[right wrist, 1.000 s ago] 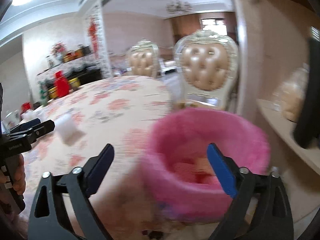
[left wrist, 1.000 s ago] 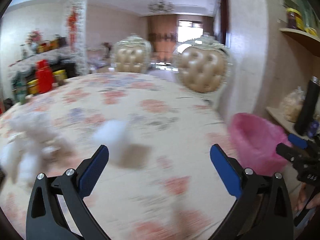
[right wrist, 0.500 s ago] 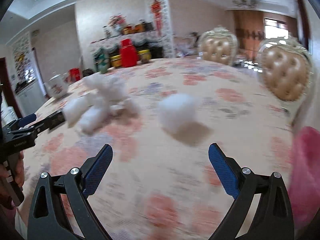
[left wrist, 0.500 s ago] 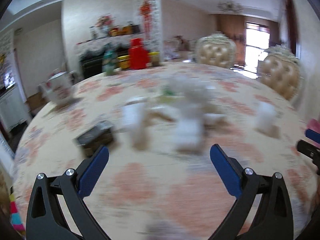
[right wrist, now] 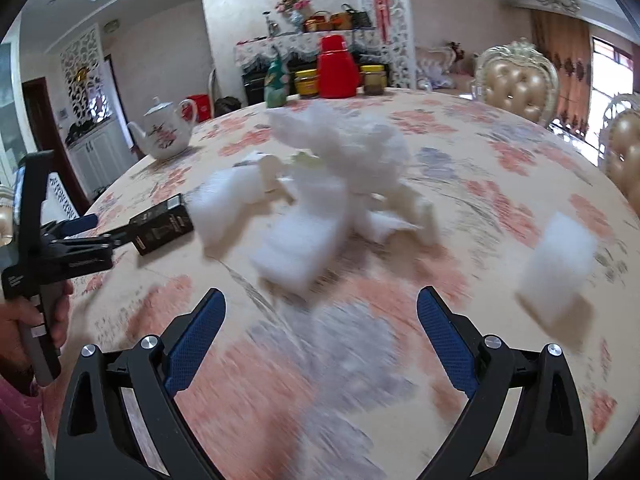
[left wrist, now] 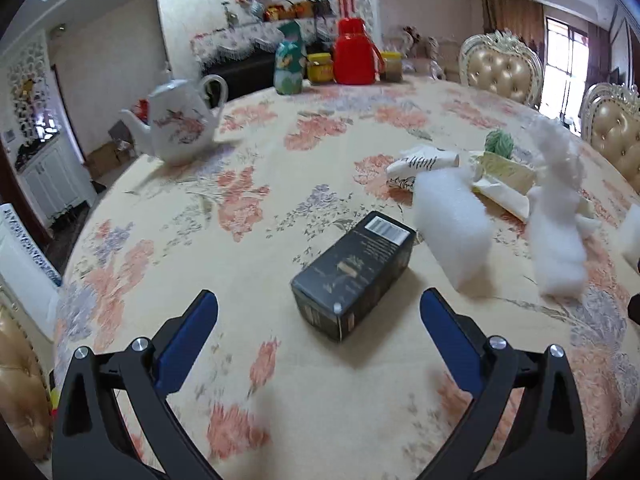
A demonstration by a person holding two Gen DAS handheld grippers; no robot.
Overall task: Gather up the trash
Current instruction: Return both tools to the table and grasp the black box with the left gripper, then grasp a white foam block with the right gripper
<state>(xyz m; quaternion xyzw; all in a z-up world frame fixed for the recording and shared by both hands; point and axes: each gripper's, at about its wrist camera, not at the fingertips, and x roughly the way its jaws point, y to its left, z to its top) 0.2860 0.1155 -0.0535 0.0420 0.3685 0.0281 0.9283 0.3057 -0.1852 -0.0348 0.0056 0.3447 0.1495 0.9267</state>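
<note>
A small black carton (left wrist: 354, 274) lies on the floral tablecloth just ahead of my open, empty left gripper (left wrist: 318, 312); it also shows in the right wrist view (right wrist: 162, 230). White foam pieces (left wrist: 452, 226) and crumpled paper (left wrist: 428, 162) lie to its right. My right gripper (right wrist: 320, 318) is open and empty, just short of a white foam block (right wrist: 304, 248) in the pile. One foam piece (right wrist: 554, 264) lies apart to the right. The left gripper (right wrist: 76, 236) shows at the left of the right wrist view.
A white teapot (left wrist: 178, 124) stands at the table's far left. A red flask (left wrist: 354, 54), a green bottle (left wrist: 288, 64) and jars (left wrist: 320, 68) stand at the far edge. Gold chairs (left wrist: 500, 68) ring the table on the right.
Both grippers have swung left, away from the pink bin at the table's right edge, which has left view. The black carton and the foam pile now lie close ahead.
</note>
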